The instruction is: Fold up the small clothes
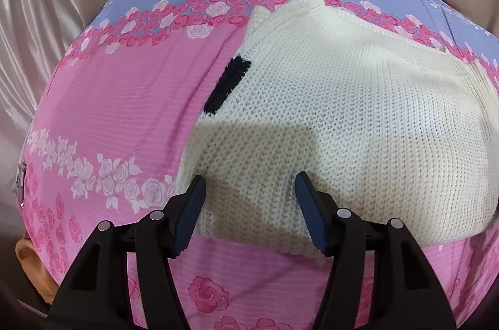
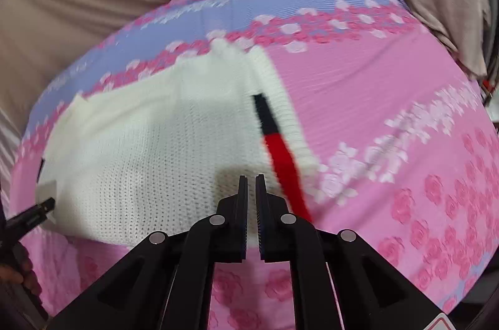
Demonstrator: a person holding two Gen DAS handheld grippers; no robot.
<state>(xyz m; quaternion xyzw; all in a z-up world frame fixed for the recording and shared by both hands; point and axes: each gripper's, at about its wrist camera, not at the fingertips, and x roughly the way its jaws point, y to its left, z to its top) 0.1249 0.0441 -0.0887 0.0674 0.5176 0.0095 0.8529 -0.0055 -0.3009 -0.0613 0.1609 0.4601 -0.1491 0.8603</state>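
One cream knitted sweater [image 1: 327, 118] lies flat on the pink floral bedsheet [image 1: 118, 99], its near hem towards both cameras. Left tongs [image 1: 249, 183] stand wide apart over the near hem, nothing gripped. Right tongs [image 2: 251, 180] are nearly closed, empty, above the knit beside the red and black stripe [image 2: 277, 149]. Sleeves appear already tucked in, since straight edges show on both sides; this is a judgement. Remaining work, in my assessment: fold the body across and square it off.

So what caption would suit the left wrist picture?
Open left claw poised over a cream knitted garment spread on a pink rose-print sheet.
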